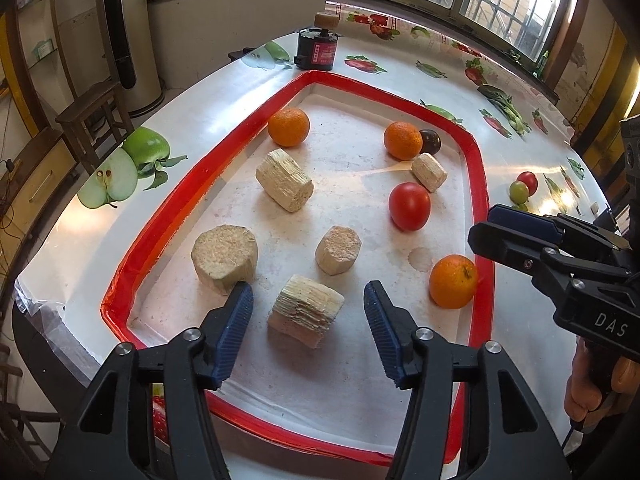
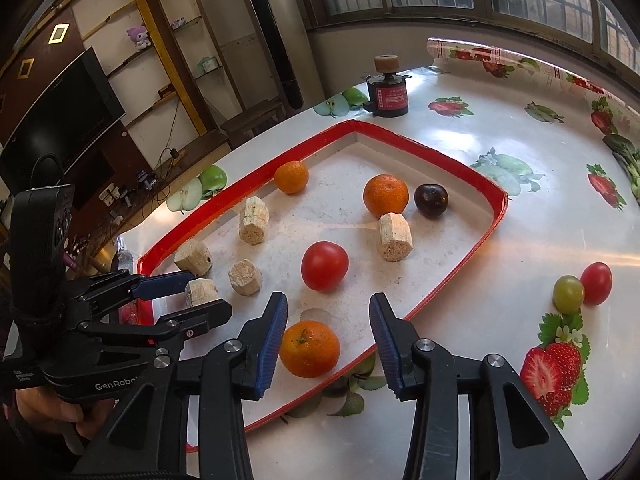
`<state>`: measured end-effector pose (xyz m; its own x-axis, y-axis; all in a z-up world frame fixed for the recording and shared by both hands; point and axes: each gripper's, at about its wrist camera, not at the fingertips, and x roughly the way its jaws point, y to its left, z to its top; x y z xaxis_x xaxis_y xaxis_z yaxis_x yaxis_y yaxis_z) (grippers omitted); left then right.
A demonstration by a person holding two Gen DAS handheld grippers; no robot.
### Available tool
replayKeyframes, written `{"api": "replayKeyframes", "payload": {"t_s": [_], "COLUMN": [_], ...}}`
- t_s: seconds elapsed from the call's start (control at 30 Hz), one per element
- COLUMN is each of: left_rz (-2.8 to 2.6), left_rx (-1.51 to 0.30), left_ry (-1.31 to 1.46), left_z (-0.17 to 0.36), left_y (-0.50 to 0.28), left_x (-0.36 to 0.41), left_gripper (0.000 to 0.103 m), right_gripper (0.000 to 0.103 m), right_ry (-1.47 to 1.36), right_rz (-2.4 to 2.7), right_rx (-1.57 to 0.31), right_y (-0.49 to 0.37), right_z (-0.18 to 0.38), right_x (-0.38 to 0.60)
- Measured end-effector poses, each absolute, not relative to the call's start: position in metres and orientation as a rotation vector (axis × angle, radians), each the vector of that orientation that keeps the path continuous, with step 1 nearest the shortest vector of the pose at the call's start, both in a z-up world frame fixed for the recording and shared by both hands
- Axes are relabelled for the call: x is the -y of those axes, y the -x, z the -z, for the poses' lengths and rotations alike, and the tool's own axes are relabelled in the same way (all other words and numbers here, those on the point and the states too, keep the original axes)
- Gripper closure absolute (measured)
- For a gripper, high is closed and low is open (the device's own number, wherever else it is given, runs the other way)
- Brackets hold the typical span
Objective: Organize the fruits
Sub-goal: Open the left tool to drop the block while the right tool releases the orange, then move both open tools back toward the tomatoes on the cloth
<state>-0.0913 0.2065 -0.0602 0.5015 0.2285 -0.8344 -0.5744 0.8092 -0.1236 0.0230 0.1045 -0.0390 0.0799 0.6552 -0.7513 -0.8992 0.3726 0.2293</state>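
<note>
A table (image 1: 240, 92) under a glossy fruit-print cloth is filling both views, carrying a shallow white tray (image 1: 478, 184) with a red rim. The left gripper (image 1: 308, 316) is hovering low over the tray's near end, its blue-padded fingers (image 1: 240, 312) standing well apart around a pale, fibrous sugarcane chunk (image 1: 306, 310) without pressing on it; the chunk is resting on the tray floor. The right gripper (image 2: 328, 336) is poised over the tray's near right corner, its fingers (image 2: 272, 336) parted on either side of an orange (image 2: 310, 348); the left pad is sitting just beside the peel, the right pad clear of it, and the orange is lying on the tray rather than being lifted. Four more cane pieces are lying across the tray, one (image 1: 224, 258) just beside the left gripper's left fingertip. A red tomato (image 1: 410, 206) is sitting mid-tray, two further oranges (image 1: 289, 127) (image 1: 403, 140) toward the far end, and a dark plum (image 1: 430, 141) touching the right-hand one. Outside the tray, a small red tomato (image 2: 596, 283) and a green one (image 2: 568, 294) are touching on the cloth. A black-and-red device (image 1: 316, 50) is standing at the far edge.
</note>
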Motion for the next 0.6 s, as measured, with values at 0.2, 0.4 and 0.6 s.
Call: {"api": "replayKeyframes", "payload": {"t_s": [0.2, 0.4, 0.6], "left_rz": [-0.498, -0.486, -0.442], "left_rx": [-0.924, -0.913, -0.898], "left_ry": [0.406, 0.389, 0.375], "left_z": [0.054, 0.045, 0.035], "left_y": [0.089, 0.082, 0.070], "left_x": [-0.200, -0.190, -0.175], "left_gripper": [0.046, 0.043, 0.042], "right_gripper": [0.056, 0.056, 0.055], "right_ry": [0.294, 0.249, 0.192], "right_rz": [-1.163, -1.100, -1.013], "right_rx": [-0.892, -0.898, -0.920], "right_y": [-0.031, -0.047, -0.073], "right_z": [0.030, 0.030, 0.035], "right_x": [-0.081, -0.046, -0.004]}}
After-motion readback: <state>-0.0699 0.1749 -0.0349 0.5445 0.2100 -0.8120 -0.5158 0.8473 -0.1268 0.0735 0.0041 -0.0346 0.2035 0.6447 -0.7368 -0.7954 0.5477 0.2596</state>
